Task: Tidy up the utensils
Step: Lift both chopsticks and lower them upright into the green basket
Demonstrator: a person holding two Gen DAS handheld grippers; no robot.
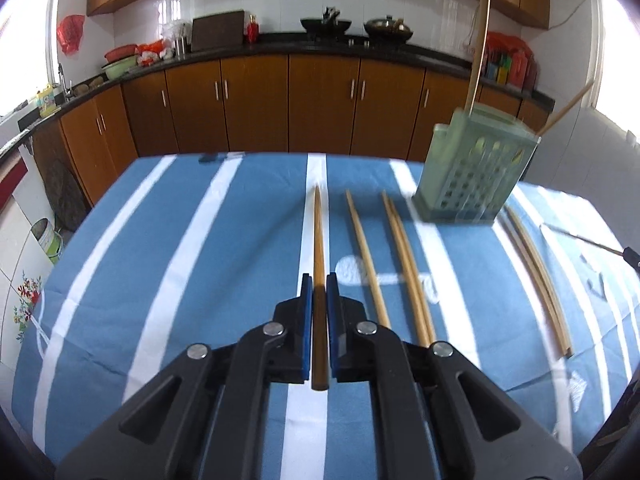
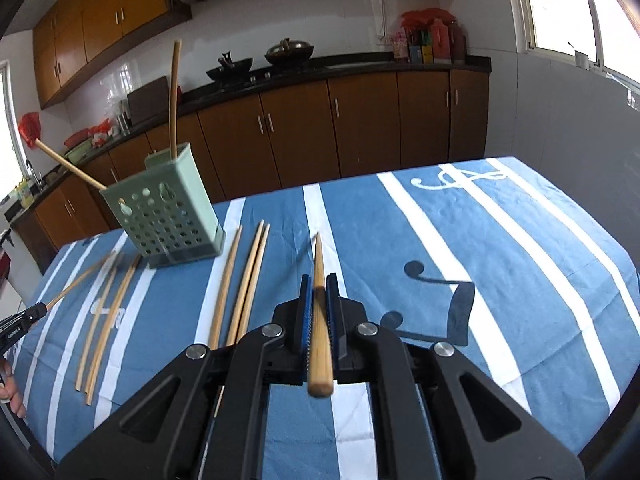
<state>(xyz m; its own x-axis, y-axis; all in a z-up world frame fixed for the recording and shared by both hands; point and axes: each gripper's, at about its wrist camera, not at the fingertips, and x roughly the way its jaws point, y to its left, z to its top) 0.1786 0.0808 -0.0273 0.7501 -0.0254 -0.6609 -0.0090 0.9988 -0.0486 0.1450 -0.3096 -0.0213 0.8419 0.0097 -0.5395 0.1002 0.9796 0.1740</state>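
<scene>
My left gripper [image 1: 319, 280] is shut on a dark brown chopstick [image 1: 319, 236] that points away over the blue striped tablecloth [image 1: 160, 260]. To the right stands a green perforated holder [image 1: 468, 176] with two chopsticks sticking out of its top. A single chopstick [image 1: 366, 256], a pair [image 1: 406, 268] and another pair [image 1: 536, 276] lie loose on the cloth. My right gripper [image 2: 319, 282] is shut on a pale wooden chopstick [image 2: 319, 264]. The holder [image 2: 168, 216] is off to its left, with several loose chopsticks [image 2: 240, 280] between. The left gripper [image 2: 28, 318] shows at the left edge.
Brown cabinets and a dark counter [image 1: 320, 50] with woks run behind the table's far edge. A hand [image 2: 10, 392] shows at the lower left. The right half of the cloth [image 2: 500, 240] carries only printed music notes.
</scene>
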